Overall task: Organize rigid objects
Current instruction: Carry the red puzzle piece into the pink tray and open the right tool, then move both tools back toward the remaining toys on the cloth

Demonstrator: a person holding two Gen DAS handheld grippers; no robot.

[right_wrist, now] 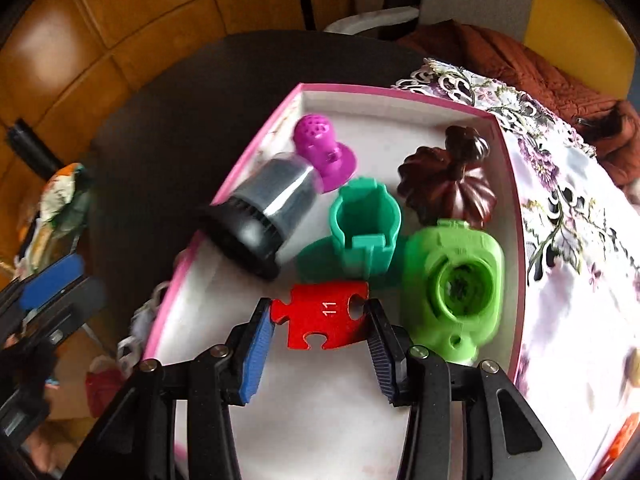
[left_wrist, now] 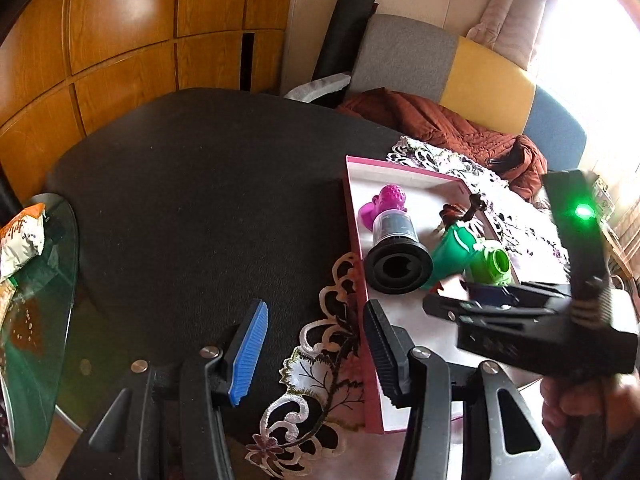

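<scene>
Right tool (right_wrist: 320,320) clamped on red puzzle piece (right_wrist: 320,316) over pink-rimmed box (right_wrist: 400,94); left tool (left_wrist: 316,344) agape, empty.

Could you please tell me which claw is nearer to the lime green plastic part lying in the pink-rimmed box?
Right. The right claw holds a red puzzle piece just beside the lime green plastic part; the left claw hovers at the box's outer edge.

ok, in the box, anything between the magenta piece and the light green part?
Yes: the teal cup stands between the magenta piece and the light green part. Right wrist view shows it.
</scene>
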